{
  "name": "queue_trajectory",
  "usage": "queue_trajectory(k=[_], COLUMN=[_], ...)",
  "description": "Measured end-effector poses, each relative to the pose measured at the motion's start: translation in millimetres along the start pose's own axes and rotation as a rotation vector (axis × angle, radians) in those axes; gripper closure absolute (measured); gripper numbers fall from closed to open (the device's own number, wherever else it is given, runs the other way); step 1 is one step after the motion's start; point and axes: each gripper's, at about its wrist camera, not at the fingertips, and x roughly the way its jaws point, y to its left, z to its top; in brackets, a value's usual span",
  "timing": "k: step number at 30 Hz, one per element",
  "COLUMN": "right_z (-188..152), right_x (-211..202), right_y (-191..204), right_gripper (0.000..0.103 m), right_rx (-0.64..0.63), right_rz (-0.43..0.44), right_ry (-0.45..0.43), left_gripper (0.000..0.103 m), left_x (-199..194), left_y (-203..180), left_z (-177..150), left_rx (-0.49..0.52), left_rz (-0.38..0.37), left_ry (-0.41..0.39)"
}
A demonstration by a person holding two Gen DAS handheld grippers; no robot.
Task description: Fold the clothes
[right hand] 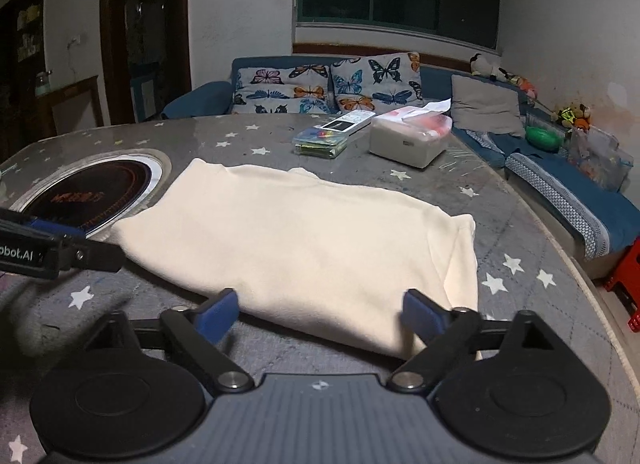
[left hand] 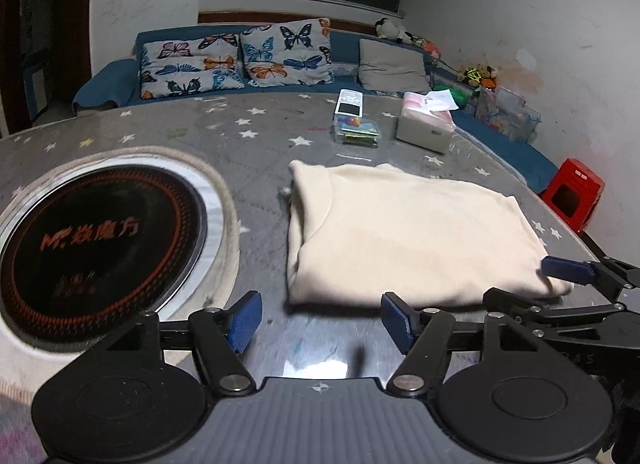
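Cream fleece, one folded garment (right hand: 296, 248) lies on the star-print table (right hand: 516, 223), just ahead of both my grippers. My left gripper (left hand: 320, 318) and right gripper (right hand: 316, 312) are both spread, holding nothing. The soft stack could slump or drag open if one finger (right hand: 420, 310) snags its near edge. I count two butterfly cushions (right hand: 328, 83), one tissue box (right hand: 408, 135).

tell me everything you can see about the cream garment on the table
The cream garment is soft, fleecy-looking fabric, folded into a rough rectangle with layered edges visible at its sides. It lies flat on the grey star-print table cover, beside the round black cooktop. The open right gripper straddles its near edge.
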Motion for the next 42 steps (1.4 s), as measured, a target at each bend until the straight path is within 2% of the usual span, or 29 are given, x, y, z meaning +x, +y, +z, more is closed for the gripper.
queue_trajectory(k=[6,18,42], right_z=[-5,-20,-53], right_x=[-10,-34,-49], right_y=[5,12,7], right_gripper=[0.0,0.0,0.0], right_rx=[0.006,0.032,0.11], right_rz=[-0.015,-0.033,-0.076], right_ry=[-0.004,0.008,0.076], left_gripper=[0.018,0.0,0.0], left_x=[-11,-33,-47], left_y=[-1,-4,-17], left_z=[-11,-29,-50], left_rx=[0.007,0.032,0.102], left_rz=[0.006,0.019,-0.019], left_ry=[0.003,-0.013,0.02])
